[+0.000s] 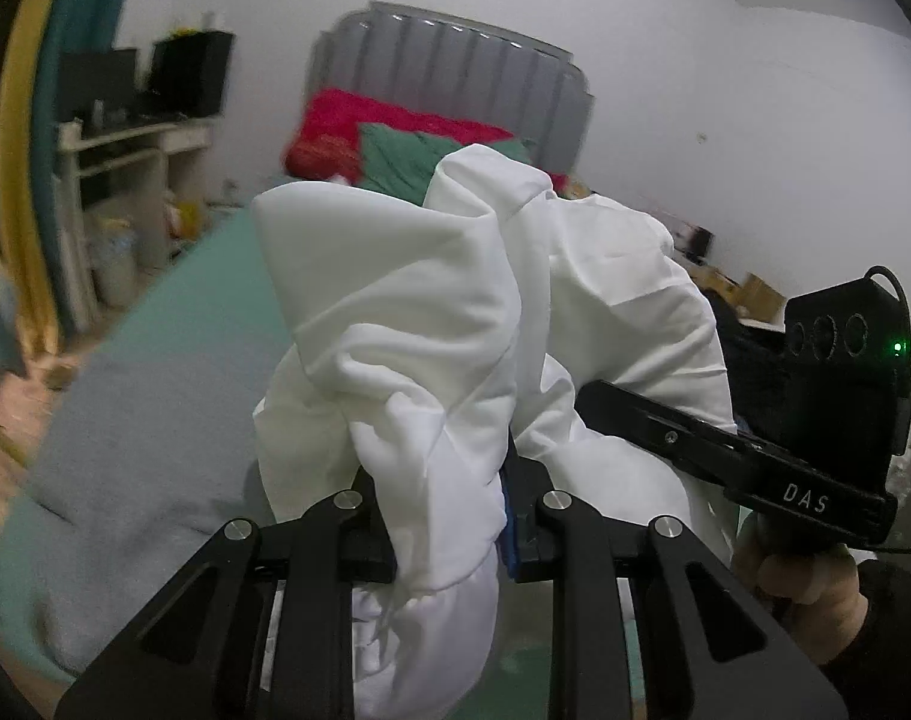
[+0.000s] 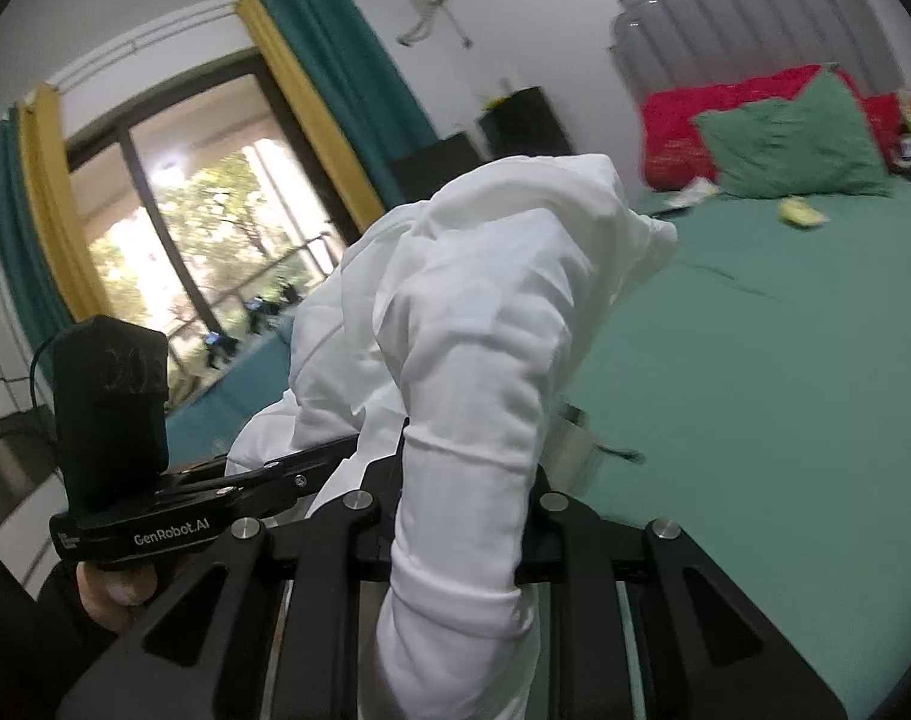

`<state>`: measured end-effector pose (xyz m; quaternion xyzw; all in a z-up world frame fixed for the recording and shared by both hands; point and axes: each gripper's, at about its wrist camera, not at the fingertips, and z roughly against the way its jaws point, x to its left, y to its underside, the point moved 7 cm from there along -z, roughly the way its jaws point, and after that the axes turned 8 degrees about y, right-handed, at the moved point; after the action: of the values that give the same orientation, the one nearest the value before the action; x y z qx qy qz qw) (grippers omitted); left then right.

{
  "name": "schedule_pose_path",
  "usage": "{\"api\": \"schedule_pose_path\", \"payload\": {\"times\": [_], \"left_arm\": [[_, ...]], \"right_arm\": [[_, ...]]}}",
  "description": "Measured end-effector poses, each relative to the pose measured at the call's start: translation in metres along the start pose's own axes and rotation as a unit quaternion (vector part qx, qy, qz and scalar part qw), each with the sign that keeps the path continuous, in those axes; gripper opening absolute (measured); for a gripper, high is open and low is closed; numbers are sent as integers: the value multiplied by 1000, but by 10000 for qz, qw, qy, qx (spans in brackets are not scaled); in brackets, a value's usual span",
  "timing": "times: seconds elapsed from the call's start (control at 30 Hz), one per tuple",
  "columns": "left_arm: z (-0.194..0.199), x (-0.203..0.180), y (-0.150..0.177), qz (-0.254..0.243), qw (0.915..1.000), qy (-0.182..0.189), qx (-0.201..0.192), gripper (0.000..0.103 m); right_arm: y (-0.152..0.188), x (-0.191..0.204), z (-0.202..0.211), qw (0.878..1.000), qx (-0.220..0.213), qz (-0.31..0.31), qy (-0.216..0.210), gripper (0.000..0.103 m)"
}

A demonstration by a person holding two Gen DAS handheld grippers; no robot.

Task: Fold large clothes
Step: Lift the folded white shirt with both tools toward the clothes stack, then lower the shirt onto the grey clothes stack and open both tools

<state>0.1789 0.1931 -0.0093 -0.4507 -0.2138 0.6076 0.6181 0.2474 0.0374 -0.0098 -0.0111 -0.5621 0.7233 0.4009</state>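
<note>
Green sheet covers the bed [image 2: 755, 372], with a green pillow [image 2: 797, 144] against a red one [image 2: 671, 132] at the grey headboard [image 2: 743, 18]. Held up above the bed, the white garment [image 1: 431, 312] hangs bunched between both tools. The left gripper [image 1: 449, 516] has its fingers clamped on a white fold; the right gripper [image 2: 455, 516] pinches another fold likewise.

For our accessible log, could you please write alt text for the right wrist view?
The right claw is clamped on a bunched white garment held above a green bed. The left claw grips it alongside; red and green pillows lie beyond.
</note>
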Motion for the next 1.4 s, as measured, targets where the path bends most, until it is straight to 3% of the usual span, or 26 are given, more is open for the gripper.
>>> {"api": "schedule_pose_path", "payload": {"times": [0.2,0.3,0.37,0.4,0.47,0.53,0.63,0.7,0.8,0.87,0.93,1.0,1.03,1.13,1.3,1.4], "left_arm": [[34,81,-17,129,9976,-671,109,26],[34,132,-1,459,9915,-1159,362,35],[28,180,28,871,9809,-1613,643,35],[21,203,50,948,9703,-2011,949,35],[19,232,75,1013,9557,-2452,1279,35],[28,233,77,1033,9618,-2336,986,39],[51,234,67,1187,9610,-2432,566,39],[71,226,58,1293,9612,-2423,266,39],[87,200,48,1148,9719,-2050,-149,48],[80,179,46,980,9798,-1738,-152,54],[60,167,59,923,9834,-1553,140,58],[33,168,81,986,9800,-1573,721,58],[27,172,88,992,9774,-1673,824,58],[31,165,89,815,9765,-1893,624,58],[53,140,83,772,9783,-1902,267,59],[64,117,82,824,9800,-1811,83,65]], "right_arm": [[-9,50,-82,9986,183,-114,-489,21],[14,52,-127,9961,641,-325,-508,32],[50,41,-170,9889,1373,-498,-278,41],[69,33,-185,9844,1670,-542,-87,47],[82,23,-190,9848,1624,-615,-43,49],[81,23,-181,9887,1440,-413,-38,57],[71,20,-157,9923,1175,-136,374,71],[63,22,-130,9954,870,-27,399,76],[57,22,-113,9955,773,171,518,77],[60,19,-123,9933,936,241,630,77],[76,13,-132,9882,1228,379,830,77],[91,4,-137,9823,1537,445,973,77],[98,0,-134,9818,1582,383,984,77],[99,-8,-119,9824,1585,200,968,77],[94,-14,-89,9817,1557,235,1073,77],[97,-21,-73,9805,1605,203,1114,77]]}}
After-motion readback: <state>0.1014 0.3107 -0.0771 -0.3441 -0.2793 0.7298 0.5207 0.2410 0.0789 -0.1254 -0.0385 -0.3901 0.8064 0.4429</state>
